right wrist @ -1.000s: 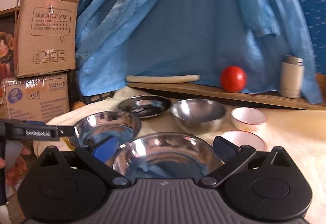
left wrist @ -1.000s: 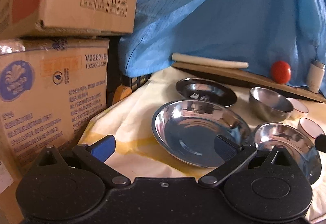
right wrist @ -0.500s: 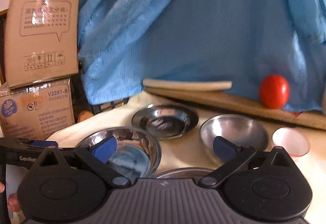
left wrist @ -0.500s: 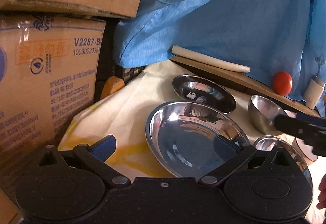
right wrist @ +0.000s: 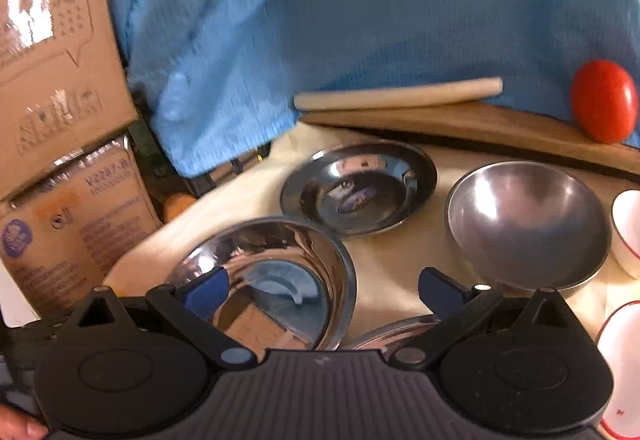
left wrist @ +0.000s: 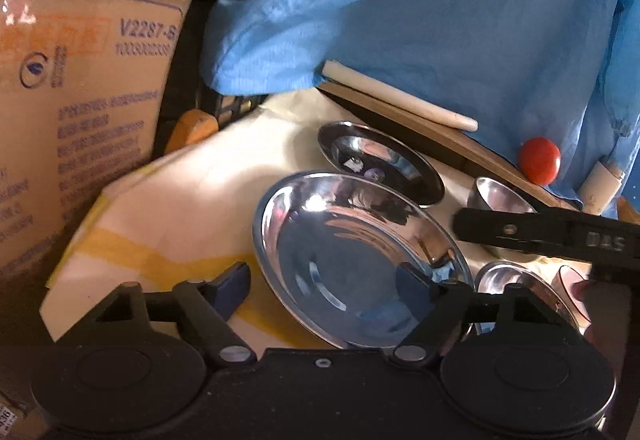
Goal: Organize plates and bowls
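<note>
A large shiny steel plate [left wrist: 352, 252] lies on the cream cloth just ahead of my left gripper [left wrist: 324, 280], which is open and empty, its right finger over the plate's near rim. A smaller steel plate [left wrist: 380, 164] lies behind it, a steel bowl [left wrist: 500, 200] to the right. My right gripper [right wrist: 324, 288] is open and empty above the large plate [right wrist: 272, 272], with the small plate [right wrist: 360, 188] and the matte steel bowl [right wrist: 528, 224] ahead. The right gripper's black body [left wrist: 552, 232] crosses the left wrist view.
Stacked cardboard boxes [left wrist: 80, 120] stand at the left. A blue garment [right wrist: 360, 8] hangs behind. A wooden board [right wrist: 480, 128] carries a rolling pin [right wrist: 400, 94] and a red tomato [right wrist: 604, 100]. White red-rimmed bowls [right wrist: 628, 228] sit at the right. Another steel dish [left wrist: 516, 288] lies near right.
Both grippers have moved forward and to the left, closer to the plates. The right gripper has come further into the left wrist view. Nothing was taken hold of.
</note>
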Demonstrator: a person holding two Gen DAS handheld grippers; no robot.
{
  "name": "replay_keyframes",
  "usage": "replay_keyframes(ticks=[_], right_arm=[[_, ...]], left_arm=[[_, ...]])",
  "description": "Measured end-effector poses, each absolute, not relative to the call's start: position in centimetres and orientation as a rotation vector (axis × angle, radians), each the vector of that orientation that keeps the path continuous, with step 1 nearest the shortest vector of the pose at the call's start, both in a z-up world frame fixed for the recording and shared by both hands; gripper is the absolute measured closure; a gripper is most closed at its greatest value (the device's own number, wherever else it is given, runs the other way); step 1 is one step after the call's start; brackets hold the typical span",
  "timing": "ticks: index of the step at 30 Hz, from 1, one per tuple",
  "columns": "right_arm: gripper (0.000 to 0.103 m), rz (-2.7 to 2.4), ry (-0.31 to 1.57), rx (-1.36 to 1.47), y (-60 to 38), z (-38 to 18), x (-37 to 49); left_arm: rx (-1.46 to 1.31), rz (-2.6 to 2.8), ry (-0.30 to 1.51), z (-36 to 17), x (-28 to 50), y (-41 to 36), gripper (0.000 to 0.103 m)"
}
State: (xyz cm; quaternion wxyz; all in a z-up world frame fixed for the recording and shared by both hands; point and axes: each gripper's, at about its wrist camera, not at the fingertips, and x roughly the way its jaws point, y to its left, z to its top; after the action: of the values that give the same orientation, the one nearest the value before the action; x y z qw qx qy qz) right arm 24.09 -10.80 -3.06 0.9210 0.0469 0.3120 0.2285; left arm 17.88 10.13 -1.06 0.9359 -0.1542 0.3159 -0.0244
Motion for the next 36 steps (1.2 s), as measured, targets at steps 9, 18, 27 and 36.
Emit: replay_keyframes(ticks=[9, 18, 27, 36], right_arm=[[0.009, 0.44, 0.668, 0.045, -8.6, -3.9, 25.2], [0.022, 0.454, 0.744, 0.132, -8.5, -4.9, 26.2], [0.05, 0.414, 0.732, 0.201, -8.8, -4.8, 25.5], [0.061, 0.366, 0.612, 0.22, -10.6, -2.8, 22.2]], left_arm=[[-0.36, -0.01, 0.644, -1.3, 17.8, 11.0, 0.044], [-0.422, 0.017, 0.62, -1.8, 17.6, 11.9, 0.072], [-0.487, 0.076, 0.578, -1.6, 17.1, 12.5, 0.084], [-0.43, 0.07, 0.498, 0.6, 15.9, 10.5, 0.084]])
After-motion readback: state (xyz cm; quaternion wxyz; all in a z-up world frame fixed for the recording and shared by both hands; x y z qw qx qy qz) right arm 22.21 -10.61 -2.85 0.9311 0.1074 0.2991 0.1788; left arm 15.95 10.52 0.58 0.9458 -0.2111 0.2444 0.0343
